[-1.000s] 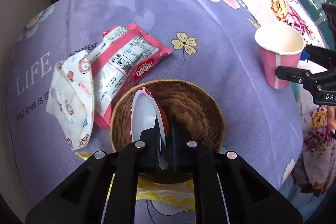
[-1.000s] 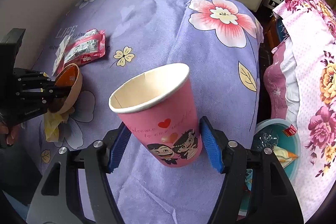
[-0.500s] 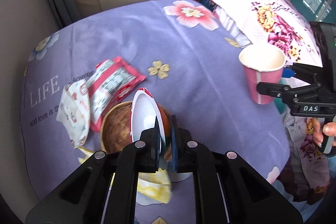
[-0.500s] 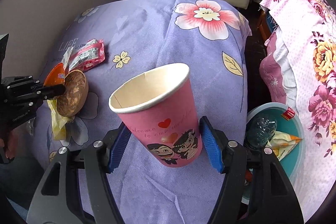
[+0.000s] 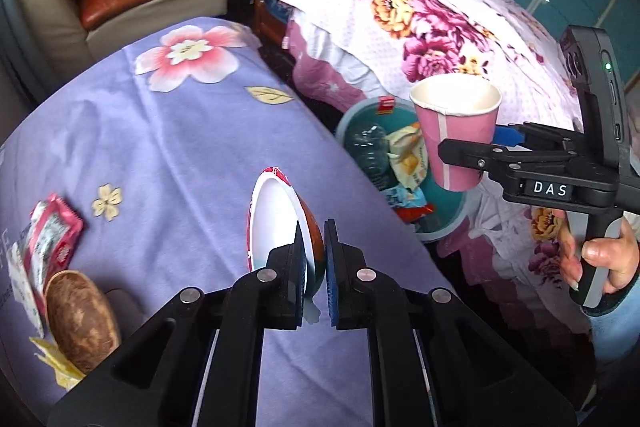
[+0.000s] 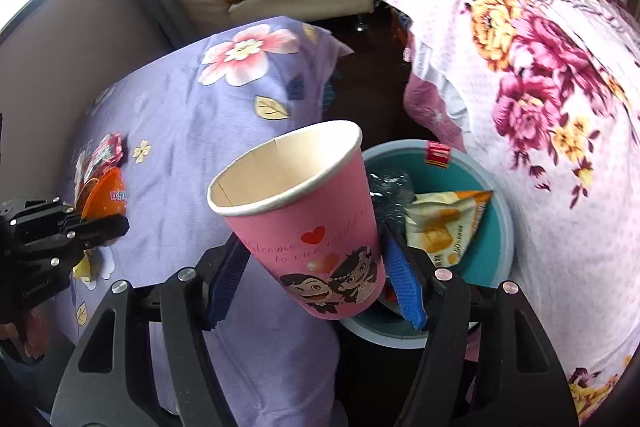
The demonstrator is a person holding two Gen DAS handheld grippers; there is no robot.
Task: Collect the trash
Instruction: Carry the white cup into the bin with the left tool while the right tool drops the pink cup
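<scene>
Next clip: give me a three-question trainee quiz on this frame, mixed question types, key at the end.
1. True or false: the right gripper is shut on the pink paper cup.
2. Multiple choice: the left gripper holds A) a plastic bottle, B) a small red-and-white plastic bowl, C) the wooden bowl.
3. Fill in: the teal bin already contains a crushed bottle and a ____.

Key: 1 true. 2 B. 3 snack bag.
</scene>
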